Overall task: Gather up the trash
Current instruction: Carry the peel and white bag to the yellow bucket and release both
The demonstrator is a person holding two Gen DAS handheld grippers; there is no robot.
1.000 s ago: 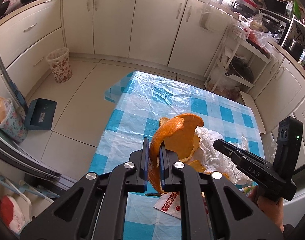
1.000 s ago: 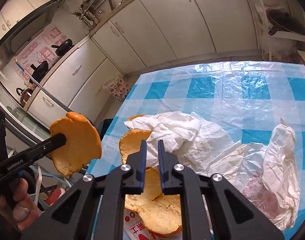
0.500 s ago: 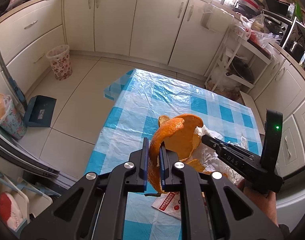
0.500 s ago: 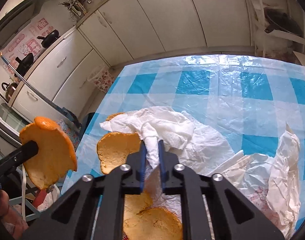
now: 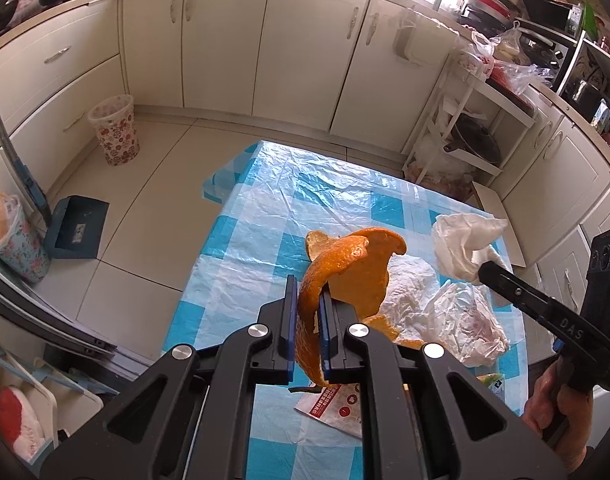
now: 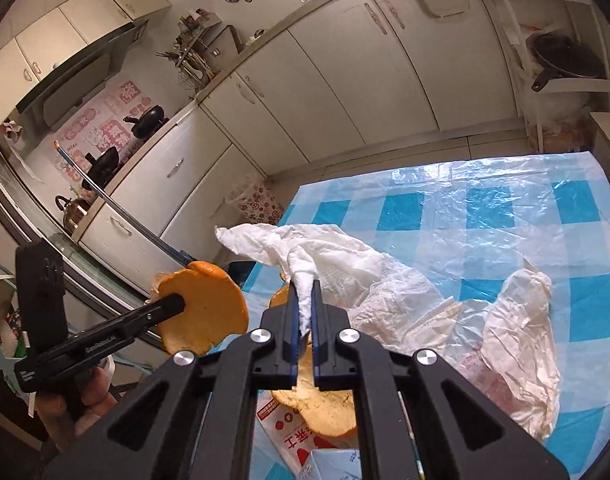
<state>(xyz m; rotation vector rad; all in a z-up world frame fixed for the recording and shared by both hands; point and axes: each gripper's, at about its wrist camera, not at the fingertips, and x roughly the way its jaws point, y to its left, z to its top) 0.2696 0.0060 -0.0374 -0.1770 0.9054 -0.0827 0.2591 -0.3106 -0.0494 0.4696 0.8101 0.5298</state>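
- A home kitchen: cream cabinets (image 5: 313, 52) line the walls.
- Pans (image 6: 147, 122) and a kettle (image 6: 75, 212) at nine o'clock.
- Checked table (image 5: 289, 208), patterned wastebasket (image 5: 114, 134) on tile floor.

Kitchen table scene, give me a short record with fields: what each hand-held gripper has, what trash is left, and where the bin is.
left hand-held gripper: shut on orange peel, held above the table
right hand-held gripper: jaws just closed on white tissue, lifted off the table
left on checked tablecloth: more peel, crumpled plastic bag, printed wrapper
bin: patterned wastebasket on the floor by the cabinets
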